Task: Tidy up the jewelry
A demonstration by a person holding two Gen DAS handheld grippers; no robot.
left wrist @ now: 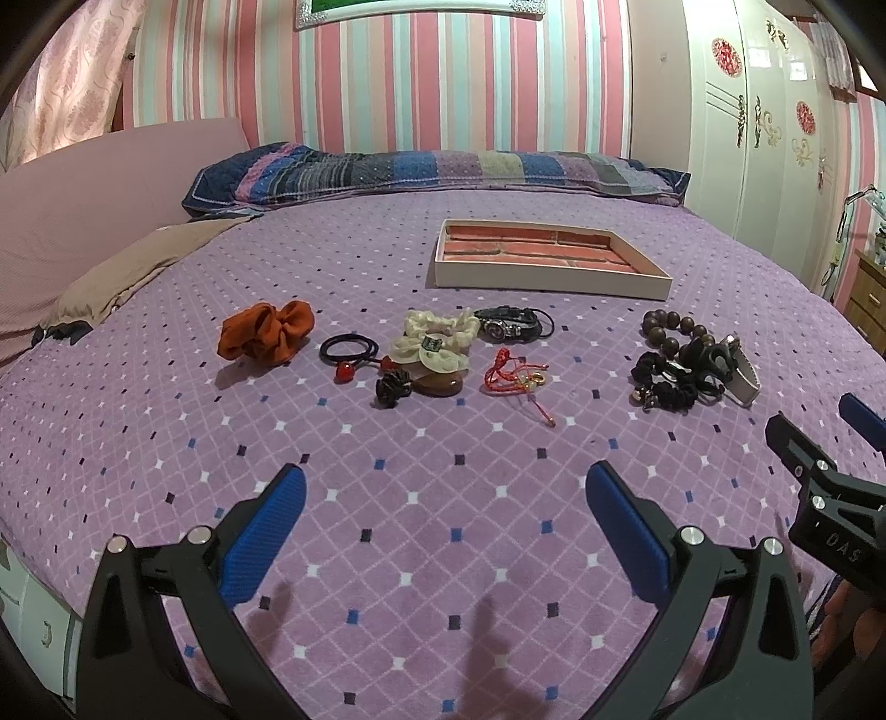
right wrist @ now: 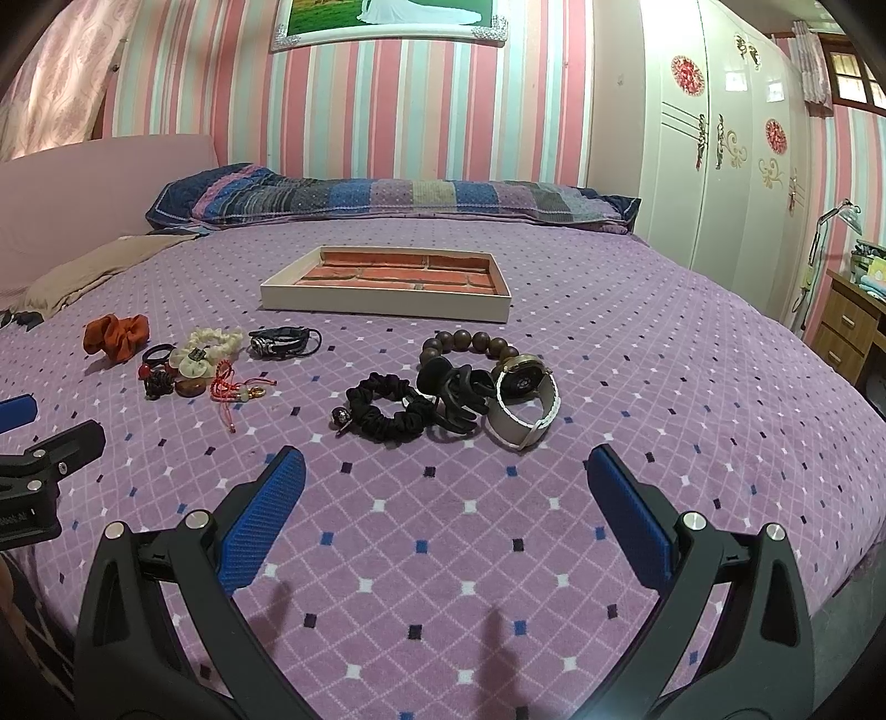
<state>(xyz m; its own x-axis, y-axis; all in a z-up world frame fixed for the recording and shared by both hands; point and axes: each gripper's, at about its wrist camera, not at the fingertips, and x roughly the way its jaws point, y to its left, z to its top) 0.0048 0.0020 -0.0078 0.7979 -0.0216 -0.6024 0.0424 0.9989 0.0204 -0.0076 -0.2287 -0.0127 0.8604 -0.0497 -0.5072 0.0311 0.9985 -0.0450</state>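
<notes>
While both of my tools hover low over the bed (right wrist: 609, 310), nothing lies between them and the jewelry: my left hand-held gripper (left wrist: 446, 531) is spread wide with nothing between its blue pads, and my right hand-held gripper (right wrist: 446, 520) is spread just as wide and just as bare. A shallow white tray (right wrist: 387, 302) with a brick-patterned floor sits farther up the bed, well apart from the trinkets, and beyond it a striped patchwork pillow (right wrist: 387, 202) runs along the head end under pink-and-blue striped wallpaper (a framed picture (right wrist: 387, 22) hangs above, a white wardrobe (right wrist: 720, 166) stands to the right). The bedspread is purple with a diamond grid. The jewelry lies in two loose clusters in front of the tray. To my left are an orange scrunchie (left wrist: 266, 332), a black hair tie with red beads (left wrist: 349, 354), a cream scrunchie (left wrist: 437, 340), a red cord bracelet (left wrist: 515, 374) and a dark braided bracelet (left wrist: 512, 324). To my right, touching one another, are a wooden bead bracelet (right wrist: 468, 343), a black scrunchie (right wrist: 387, 412), a black hair claw (right wrist: 454, 387) and a white-strapped watch (right wrist: 523, 396) with a dark face.
</notes>
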